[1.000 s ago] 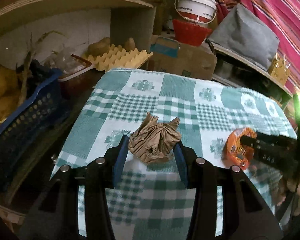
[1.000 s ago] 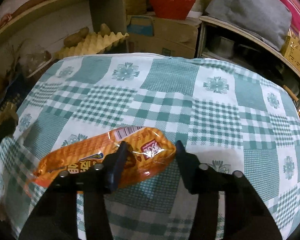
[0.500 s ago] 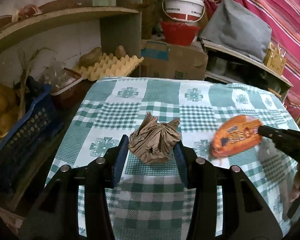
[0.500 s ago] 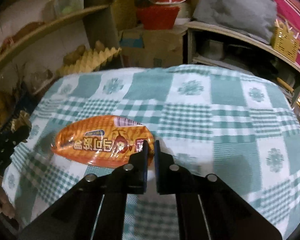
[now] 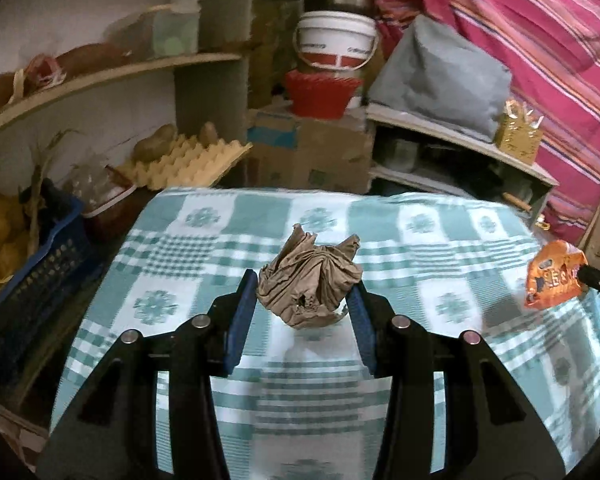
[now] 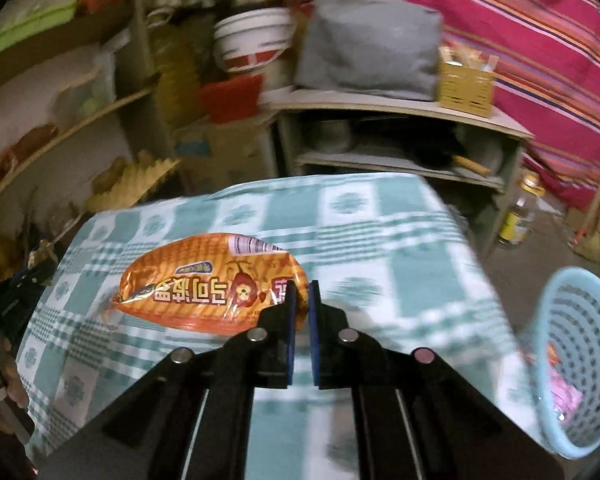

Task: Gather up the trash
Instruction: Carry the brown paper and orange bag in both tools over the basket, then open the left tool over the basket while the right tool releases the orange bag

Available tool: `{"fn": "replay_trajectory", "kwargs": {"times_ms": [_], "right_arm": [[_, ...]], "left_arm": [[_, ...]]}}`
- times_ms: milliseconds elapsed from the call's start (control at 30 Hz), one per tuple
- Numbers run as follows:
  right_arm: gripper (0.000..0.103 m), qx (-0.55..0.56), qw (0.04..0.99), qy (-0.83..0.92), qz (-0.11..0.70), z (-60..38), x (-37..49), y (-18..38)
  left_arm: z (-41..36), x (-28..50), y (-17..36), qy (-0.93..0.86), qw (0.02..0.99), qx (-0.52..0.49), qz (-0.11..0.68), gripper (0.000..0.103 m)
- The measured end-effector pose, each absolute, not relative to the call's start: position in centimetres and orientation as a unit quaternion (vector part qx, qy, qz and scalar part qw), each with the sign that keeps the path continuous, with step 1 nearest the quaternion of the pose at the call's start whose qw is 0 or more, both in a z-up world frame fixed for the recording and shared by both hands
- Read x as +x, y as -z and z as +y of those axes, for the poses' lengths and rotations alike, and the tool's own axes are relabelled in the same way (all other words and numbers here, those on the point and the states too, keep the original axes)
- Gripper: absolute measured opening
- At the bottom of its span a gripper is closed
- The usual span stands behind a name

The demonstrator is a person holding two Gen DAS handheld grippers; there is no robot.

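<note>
Two pieces of trash now in the air. Right gripper has clamped shut on the corner of the orange snack wrapper, which was flat on the checked tablecloth a second ago and now hangs clear of it, swinging toward the blue basket at the table's right edge. Left gripper, unchanged in width, still squeezes the crumpled brown paper and has lifted too. Next is probably a drop into the basket, which already holds some litter. Table edge sits between wrapper and basket rim; the shelves, egg tray and bucket behind stay well clear.
</note>
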State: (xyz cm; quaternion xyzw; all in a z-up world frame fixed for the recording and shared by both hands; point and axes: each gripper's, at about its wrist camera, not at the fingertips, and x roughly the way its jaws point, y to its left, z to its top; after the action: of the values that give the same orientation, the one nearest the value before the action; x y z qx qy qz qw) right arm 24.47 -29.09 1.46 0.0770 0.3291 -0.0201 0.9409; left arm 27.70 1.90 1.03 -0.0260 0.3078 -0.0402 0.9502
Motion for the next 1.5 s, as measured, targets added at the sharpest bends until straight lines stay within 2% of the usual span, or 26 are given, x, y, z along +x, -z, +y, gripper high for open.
{"fn": "replay_trajectory", "kwargs": {"times_ms": [433,1000,1500], "right_arm": [[0.006,0.135,0.941,0.127,0.283,-43.3,16.0,-2.7],[0.006,0.181,0.918,0.238,0.259,-56.3,6.8,-1.6],[0.006,0.200,0.895,0.291,0.272,-60.9,4.4,0.4]], "left_arm": [[-10.2,25.0,-3.3,0.115,0.950,-0.004,0.289,0.044],[-30.4,21.4,-1.5,0.256,0.921,0.042,0.291,0.044],[-42.5,18.0,0.1,0.344,0.893,0.051,0.286,0.045]]}}
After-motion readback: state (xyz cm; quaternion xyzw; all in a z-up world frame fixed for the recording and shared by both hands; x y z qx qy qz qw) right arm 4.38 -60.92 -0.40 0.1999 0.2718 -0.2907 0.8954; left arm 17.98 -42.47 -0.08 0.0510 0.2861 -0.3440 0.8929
